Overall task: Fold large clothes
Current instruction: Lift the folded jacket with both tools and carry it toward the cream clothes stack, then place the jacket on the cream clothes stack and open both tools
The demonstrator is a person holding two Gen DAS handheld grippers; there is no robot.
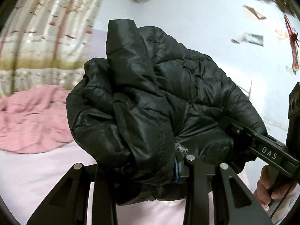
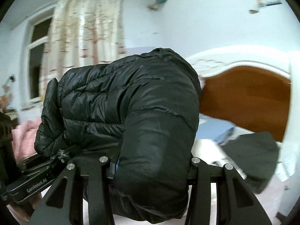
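A black quilted puffer jacket (image 1: 150, 97) is bunched up and lifted above the pale pink bed sheet (image 1: 37, 168). My left gripper (image 1: 150, 170) is shut on a thick fold of it; the fingertips are buried in the fabric. My right gripper (image 2: 150, 168) is shut on another padded fold of the same jacket (image 2: 131, 97). The right gripper also shows in the left wrist view (image 1: 262, 148), reaching into the jacket from the right, with a hand on its handle. The left gripper's body shows at the lower left of the right wrist view (image 2: 35, 185).
A rumpled pink blanket (image 1: 31, 120) lies on the bed to the left. A dark grey garment (image 2: 253, 159) lies on the bed to the right, near the white and brown headboard (image 2: 243, 97). A curtained window (image 2: 84, 33) is behind.
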